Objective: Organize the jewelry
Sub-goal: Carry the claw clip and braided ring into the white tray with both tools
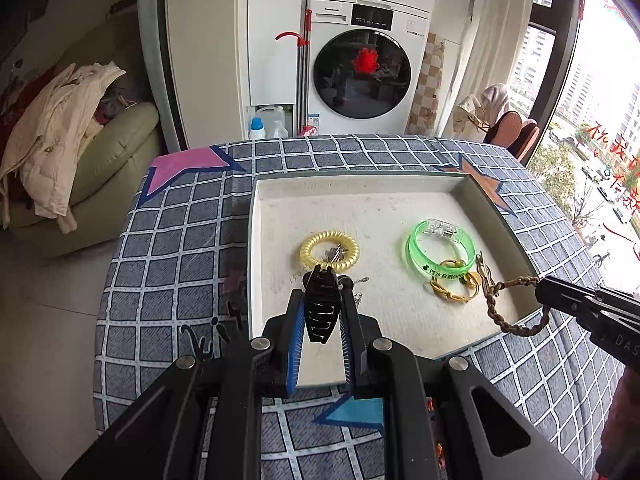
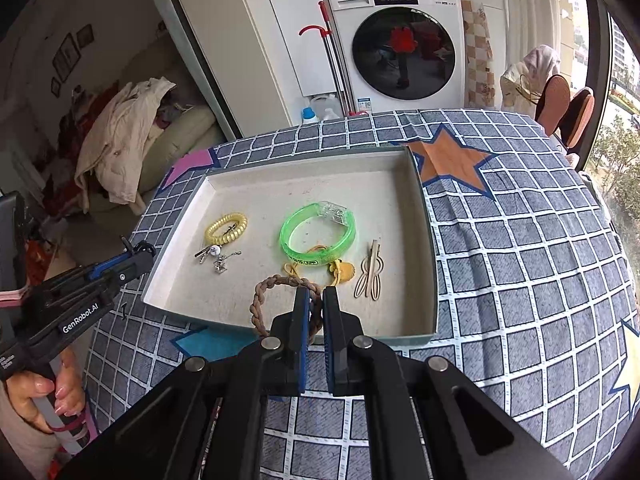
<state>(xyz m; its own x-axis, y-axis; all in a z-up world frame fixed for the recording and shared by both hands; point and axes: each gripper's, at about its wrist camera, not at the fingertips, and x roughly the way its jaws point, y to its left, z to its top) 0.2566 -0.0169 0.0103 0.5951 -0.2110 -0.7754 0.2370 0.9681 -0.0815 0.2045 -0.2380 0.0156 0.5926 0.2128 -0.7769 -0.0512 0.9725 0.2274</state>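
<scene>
My left gripper (image 1: 323, 280) is shut on a black claw hair clip (image 1: 322, 307), held above the near left part of the shallow white tray (image 1: 320, 184). My right gripper (image 2: 316, 294) is shut on a brown braided bracelet (image 2: 260, 304), which hangs over the tray's near edge. In the tray lie a yellow spiral hair tie (image 2: 226, 228), small silver charms (image 2: 216, 258), a green translucent bangle (image 2: 318, 236), a yellow cord bracelet (image 2: 340, 272) and a beige hair clip (image 2: 370, 276).
The tray rests on a table under a grey checked cloth (image 2: 520, 260) with coloured stars. A washing machine (image 2: 400, 40) stands behind the table, a sofa with clothes (image 2: 132, 140) to the left and a window to the right. A hand (image 2: 44, 396) grips the left tool's handle.
</scene>
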